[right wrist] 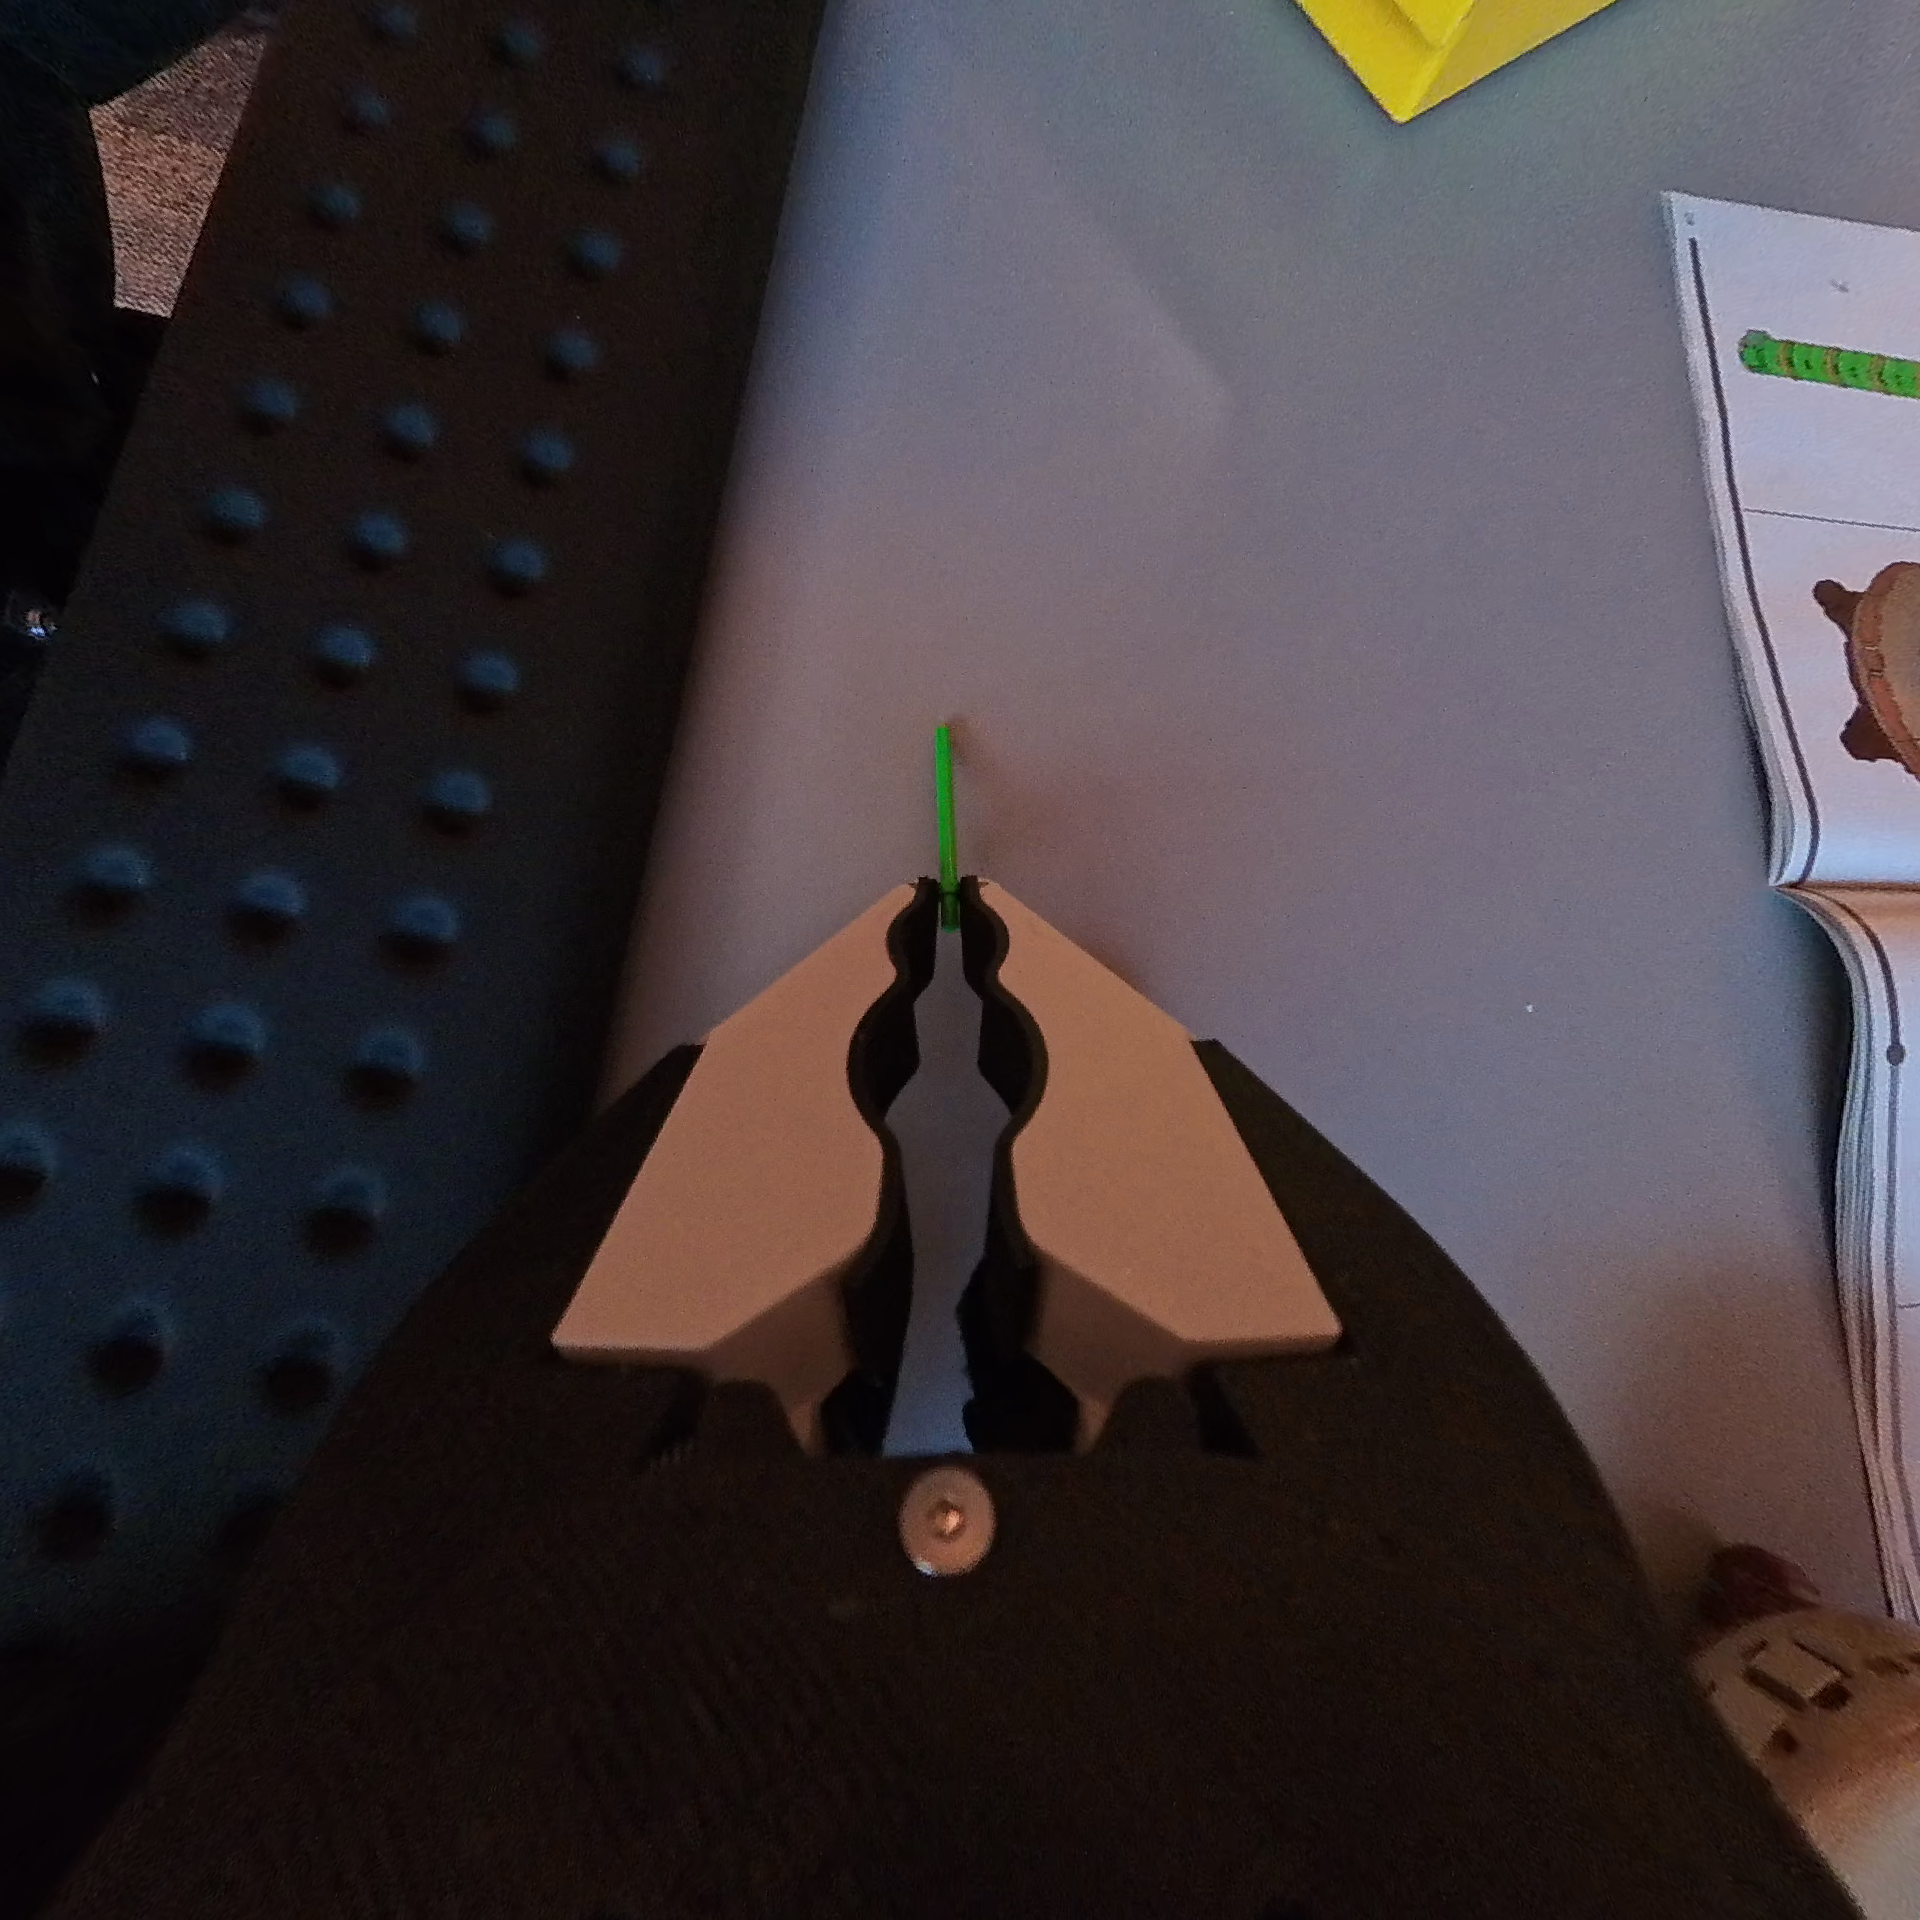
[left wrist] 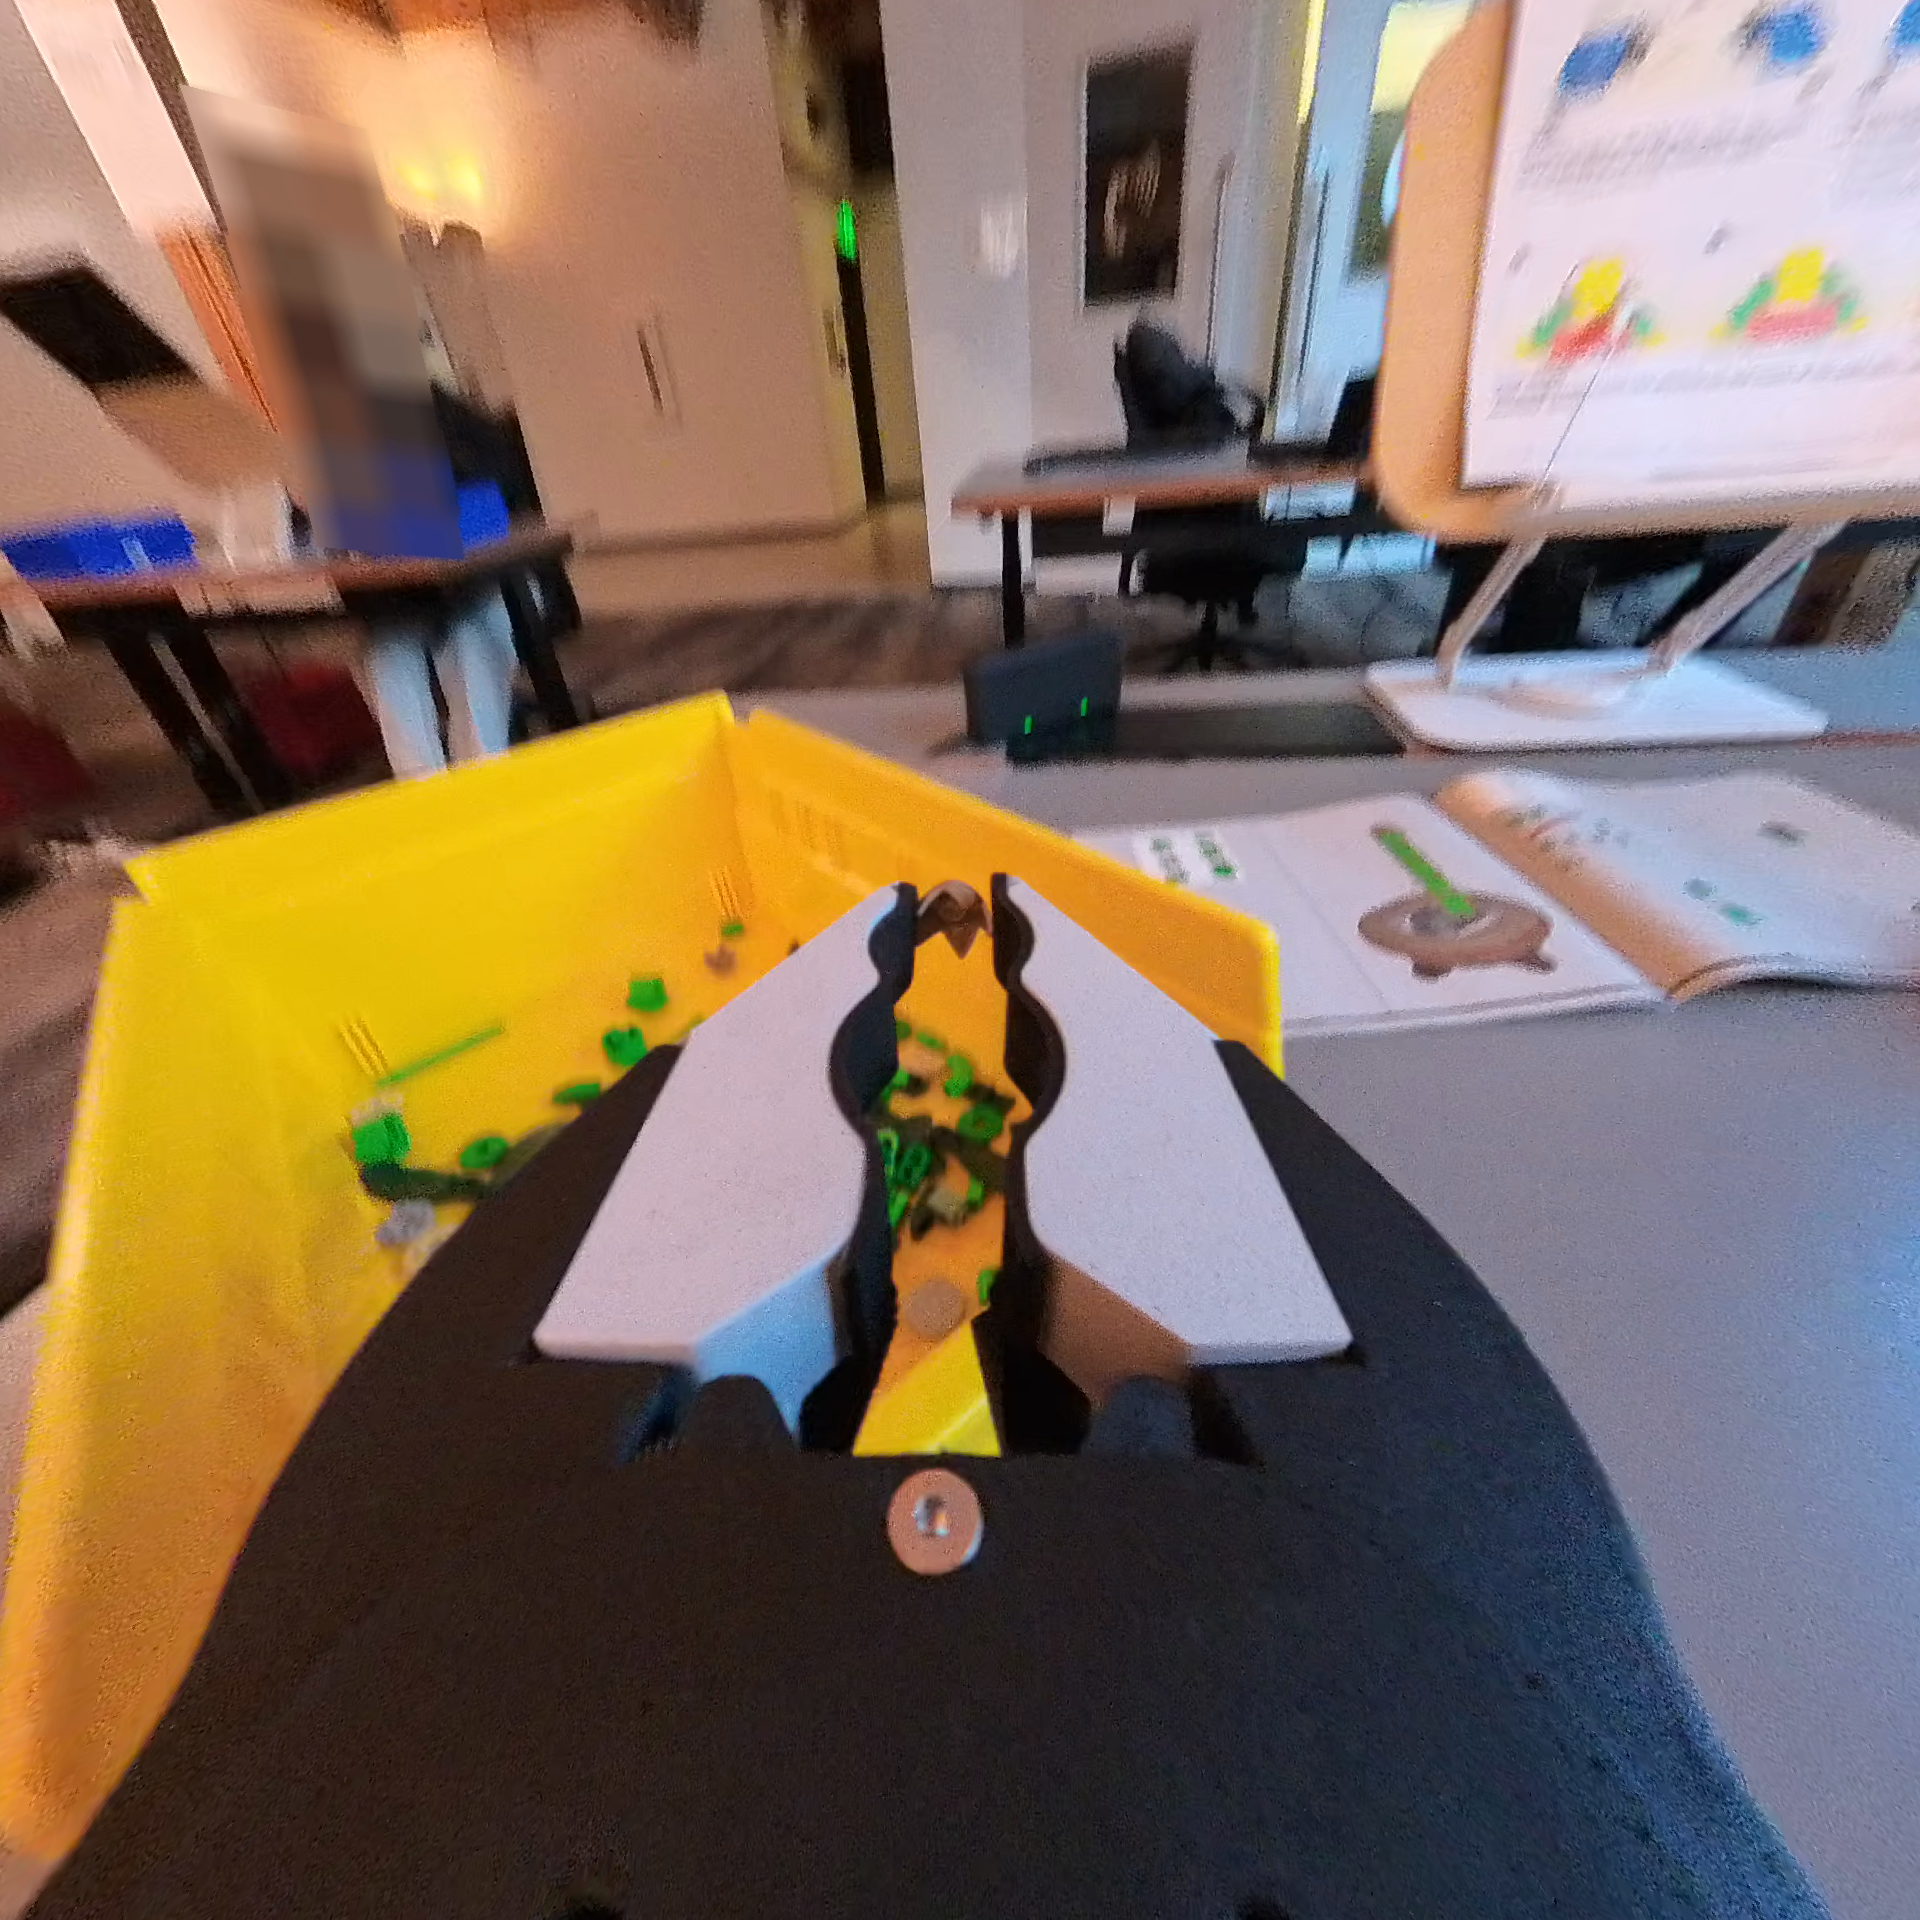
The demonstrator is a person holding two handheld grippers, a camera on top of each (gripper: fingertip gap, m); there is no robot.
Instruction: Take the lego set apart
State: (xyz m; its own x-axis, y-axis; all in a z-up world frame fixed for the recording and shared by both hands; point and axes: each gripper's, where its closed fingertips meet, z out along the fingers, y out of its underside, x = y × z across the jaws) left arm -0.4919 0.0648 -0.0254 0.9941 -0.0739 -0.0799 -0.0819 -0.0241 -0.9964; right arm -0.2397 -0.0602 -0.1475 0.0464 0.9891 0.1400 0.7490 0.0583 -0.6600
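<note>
In the left wrist view my left gripper (left wrist: 953, 914) hangs over a yellow bin (left wrist: 436, 894) and is shut on a small brown-and-tan lego piece (left wrist: 953, 920) at its tips. Several loose green, dark and grey lego pieces (left wrist: 935, 1143) lie on the bin's floor. In the right wrist view my right gripper (right wrist: 943, 894) is shut on a thin green lego rod (right wrist: 943, 805) that sticks out forward over the grey table (right wrist: 1299, 623). A tan and brown lego build (right wrist: 1808, 1704) shows at the bottom right edge, partly cut off.
An open instruction booklet (left wrist: 1507, 894) lies on the table right of the bin; it also shows in the right wrist view (right wrist: 1829, 582). A black studded panel (right wrist: 343, 675) lies at the left. A screen on a white stand (left wrist: 1683, 312) stands at the back right. A bin corner (right wrist: 1423, 52) shows. The gap from one gripper's tips to the other's is roughly 30 cm.
</note>
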